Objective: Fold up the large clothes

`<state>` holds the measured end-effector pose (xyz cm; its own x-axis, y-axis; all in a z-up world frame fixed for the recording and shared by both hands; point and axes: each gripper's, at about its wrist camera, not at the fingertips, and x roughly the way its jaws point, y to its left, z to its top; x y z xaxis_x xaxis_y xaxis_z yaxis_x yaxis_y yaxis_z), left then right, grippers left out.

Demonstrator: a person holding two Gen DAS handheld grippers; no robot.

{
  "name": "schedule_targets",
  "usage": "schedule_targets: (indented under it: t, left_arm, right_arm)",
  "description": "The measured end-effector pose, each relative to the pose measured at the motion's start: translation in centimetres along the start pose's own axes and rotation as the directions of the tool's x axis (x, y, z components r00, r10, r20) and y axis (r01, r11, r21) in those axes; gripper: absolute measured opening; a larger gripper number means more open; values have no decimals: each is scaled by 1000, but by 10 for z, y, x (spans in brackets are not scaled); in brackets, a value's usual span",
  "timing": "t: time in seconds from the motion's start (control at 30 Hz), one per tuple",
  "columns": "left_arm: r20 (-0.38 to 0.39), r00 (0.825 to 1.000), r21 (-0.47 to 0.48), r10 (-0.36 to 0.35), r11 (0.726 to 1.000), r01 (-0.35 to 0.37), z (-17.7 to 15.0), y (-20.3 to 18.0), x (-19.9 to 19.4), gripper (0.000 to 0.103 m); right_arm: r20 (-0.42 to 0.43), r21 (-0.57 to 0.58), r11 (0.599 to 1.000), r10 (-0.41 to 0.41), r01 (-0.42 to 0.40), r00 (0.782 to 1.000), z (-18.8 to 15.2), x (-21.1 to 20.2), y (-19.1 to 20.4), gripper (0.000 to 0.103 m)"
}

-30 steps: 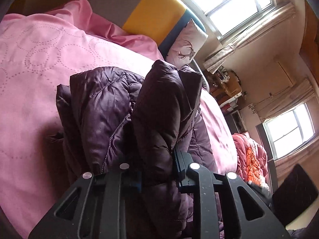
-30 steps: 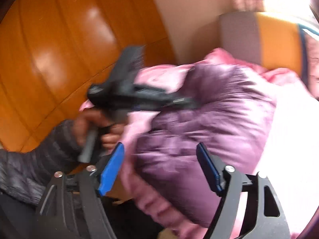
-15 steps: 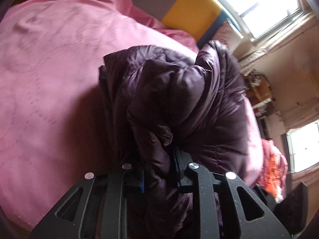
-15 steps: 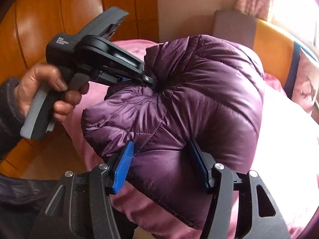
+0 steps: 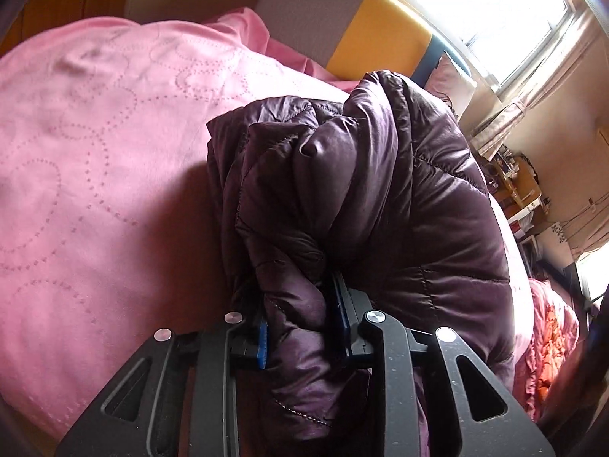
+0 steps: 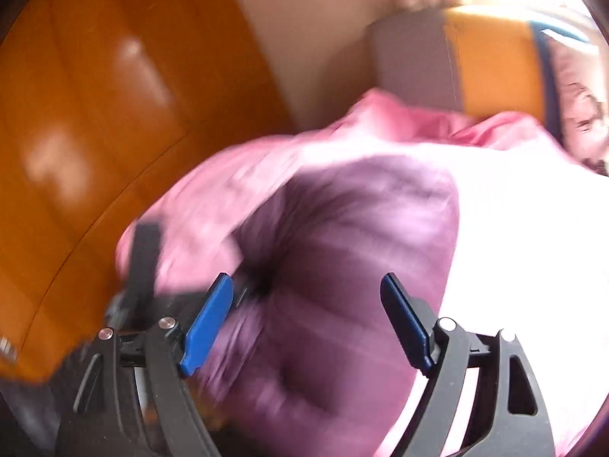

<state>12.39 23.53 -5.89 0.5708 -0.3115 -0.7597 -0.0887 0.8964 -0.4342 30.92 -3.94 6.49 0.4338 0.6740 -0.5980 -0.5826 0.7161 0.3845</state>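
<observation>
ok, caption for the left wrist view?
Left gripper pinching a bunched fold of the purple puffer jacket over the pink bedspread.

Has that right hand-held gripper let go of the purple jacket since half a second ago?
Yes. The right hand-held gripper pinched the purple jacket then; now its jaws are opening, blue pads off the fabric, and it has swung leftward relative to the headboard.

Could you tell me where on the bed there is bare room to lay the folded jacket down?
The pink bedspread lies bare left of the jacket, up toward the grey-and-yellow headboard. It is crowded to the right: a pillow behind the jacket and an orange-pink heap past the bed edge.
</observation>
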Motion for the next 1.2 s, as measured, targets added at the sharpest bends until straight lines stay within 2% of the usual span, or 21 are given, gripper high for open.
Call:
schedule_targets:
  t: [0.1, 0.13, 0.17, 0.3, 0.47, 0.57, 0.7, 0.8, 0.93, 1.03, 1.13, 1.17, 1.2]
  left_arm:
    - [10, 1000, 13, 8, 1000, -9, -2, -5, 2, 26]
    - [13, 1000, 16, 9, 1000, -9, -3, -5, 0, 26]
    - [16, 1000, 21, 11, 1000, -11, -2, -7, 1, 26]
    - [32, 999, 52, 27, 998, -29, -6, -9, 3, 26]
    - [58, 997, 102, 54, 993, -59, -12, -12, 6, 26]
    - [79, 994, 128, 80, 988, -90, -14, -15, 8, 26]
    - [103, 987, 144, 121, 980, -136, -15, -17, 12, 26]
    - [114, 983, 143, 142, 977, -157, -15, -20, 10, 26]
    - [141, 969, 191, 203, 955, -228, -17, -34, 4, 26]
    - [172, 950, 216, 259, 931, -293, -18, -42, -1, 35]
    - [187, 940, 211, 284, 923, -321, -21, -43, -6, 44]
    - [195, 935, 207, 297, 919, -335, -21, -42, -8, 52]
    - [202, 931, 204, 304, 917, -344, -21, -41, -10, 56]
  right_arm:
    - [12, 36, 998, -49, 49, 999, 33, 35, -10, 80]
    - [5, 31, 997, -67, 67, 998, 40, 48, -11, 80]
    - [-37, 17, 993, -119, 120, 992, 51, 78, -17, 80]
    - [-133, -25, 978, -210, 208, 969, 43, 118, -18, 81]
    - [-173, -35, 972, -236, 234, 956, 20, 155, -19, 88]
    - [-206, -51, 968, -250, 244, 946, 18, 185, -26, 90]
    - [-221, -47, 969, -246, 241, 944, 3, 180, -22, 91]
    - [-212, -21, 978, -208, 208, 955, 2, 171, -18, 92]
    - [-175, 19, 988, -145, 150, 974, 6, 144, -18, 101]
    - [-122, 74, 989, -120, 129, 985, 10, 114, -29, 101]
    - [-91, 153, 983, -87, 100, 992, 5, 89, -46, 101]
    - [-90, 181, 979, -75, 91, 993, 0, 82, -52, 101]
    - [-92, 203, 976, -63, 80, 994, -4, 78, -58, 101]
